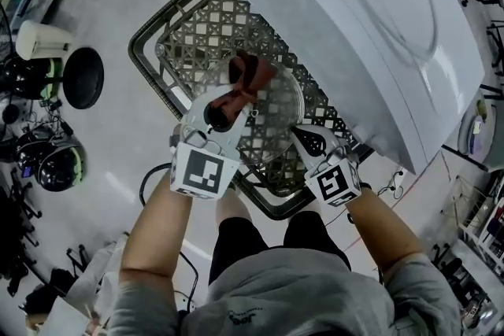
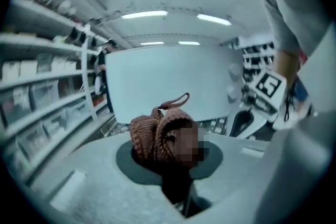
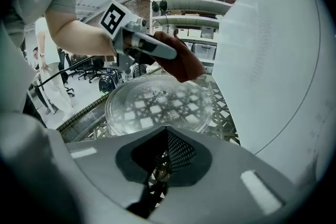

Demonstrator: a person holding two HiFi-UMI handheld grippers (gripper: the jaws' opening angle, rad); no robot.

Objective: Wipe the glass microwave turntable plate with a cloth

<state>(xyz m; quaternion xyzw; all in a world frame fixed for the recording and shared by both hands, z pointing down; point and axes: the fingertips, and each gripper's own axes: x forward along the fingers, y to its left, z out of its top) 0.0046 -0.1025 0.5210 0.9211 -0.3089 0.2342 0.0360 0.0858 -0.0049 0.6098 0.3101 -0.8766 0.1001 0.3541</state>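
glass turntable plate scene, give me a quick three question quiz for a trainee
1. True or false: the left gripper is shut on the brown cloth.
2. What shows beneath the glass plate? A: a lattice mat. B: a wooden board. C: a sink basin.
3. Fill in: the gripper at the plate's near rim is the ___ one.

Key
1. True.
2. A, the lattice mat.
3. The right gripper.
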